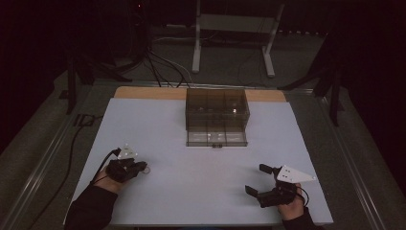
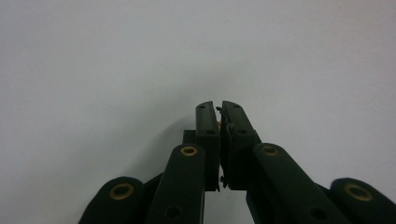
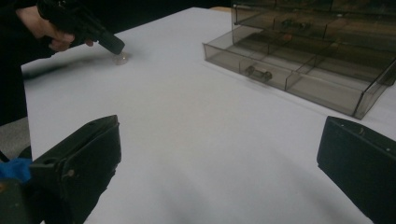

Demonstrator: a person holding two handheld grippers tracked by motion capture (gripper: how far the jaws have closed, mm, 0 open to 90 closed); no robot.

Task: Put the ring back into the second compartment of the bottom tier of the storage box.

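Note:
My left gripper point(image 1: 142, 166) rests low on the white tabletop point(image 1: 191, 187) at the left, jaws pressed together point(image 2: 219, 105). A small pale round piece point(image 1: 146, 169) lies on the table right at its tips; in the right gripper view the left gripper point(image 3: 116, 47) touches that piece point(image 3: 121, 58), and I cannot tell whether it is pinched. My right gripper point(image 1: 255, 178) sits at the front right, its jaws wide apart point(image 3: 219, 154) with nothing between them. A smoky clear drawer box point(image 1: 217, 108) stands at the back middle, its bottom drawer point(image 1: 217, 139) pulled out.
The open drawer point(image 3: 299, 70) has several compartments and a small handle point(image 3: 258, 72) on its front. Wide bare tabletop lies between the two grippers and the box. A cable point(image 1: 72, 143) trails off the left edge. A white stand point(image 1: 234, 28) is on the floor beyond.

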